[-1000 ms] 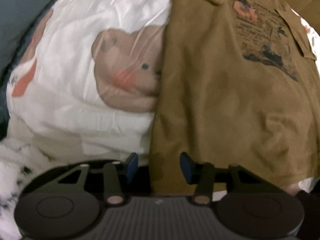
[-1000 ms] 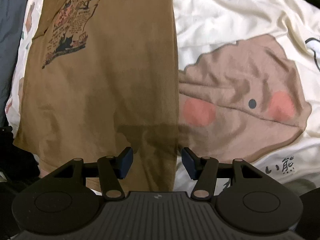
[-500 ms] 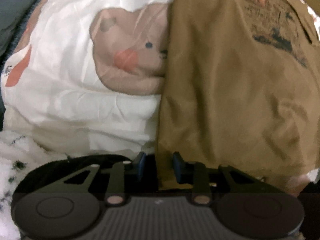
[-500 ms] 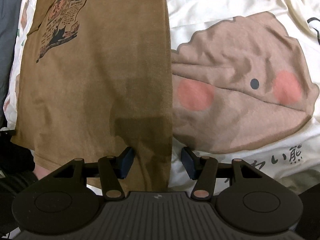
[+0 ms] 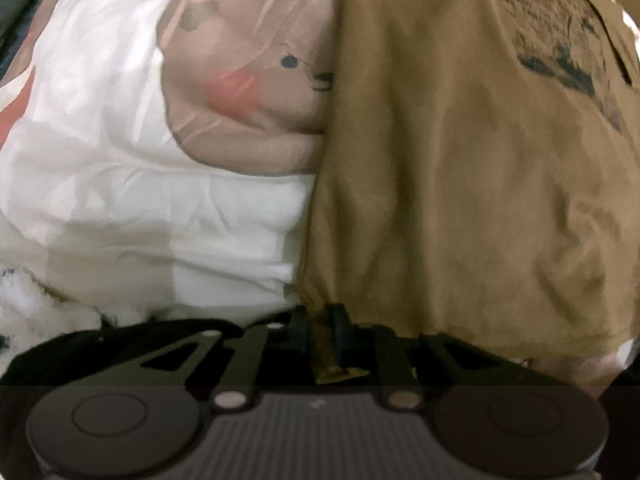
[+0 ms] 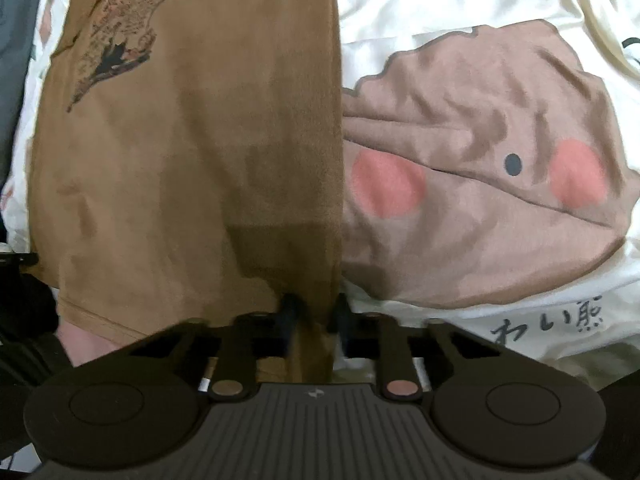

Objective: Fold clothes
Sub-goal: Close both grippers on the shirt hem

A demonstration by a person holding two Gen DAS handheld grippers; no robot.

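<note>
A brown T-shirt (image 5: 460, 180) with a dark printed graphic lies flat on a white bed sheet (image 5: 120, 160). The left wrist view shows my left gripper (image 5: 322, 316) at the shirt's near left hem corner, its jaws closing with the pads pinching a fold of the brown fabric. In the right wrist view the same T-shirt (image 6: 192, 160) fills the left half. My right gripper (image 6: 314, 308) is at the near right hem corner, its jaws closing with brown fabric squeezed between the pads.
The sheet (image 6: 480, 40) carries large bear prints (image 5: 248, 100) (image 6: 480, 180) on both sides of the shirt. A fluffy white cloth (image 5: 24, 308) lies at the near left. A dark grey surface (image 6: 12, 20) borders the sheet's far left.
Both grippers went from open astride the shirt's hem corners to closed on the fabric. The left one also came slightly closer to the hem.
</note>
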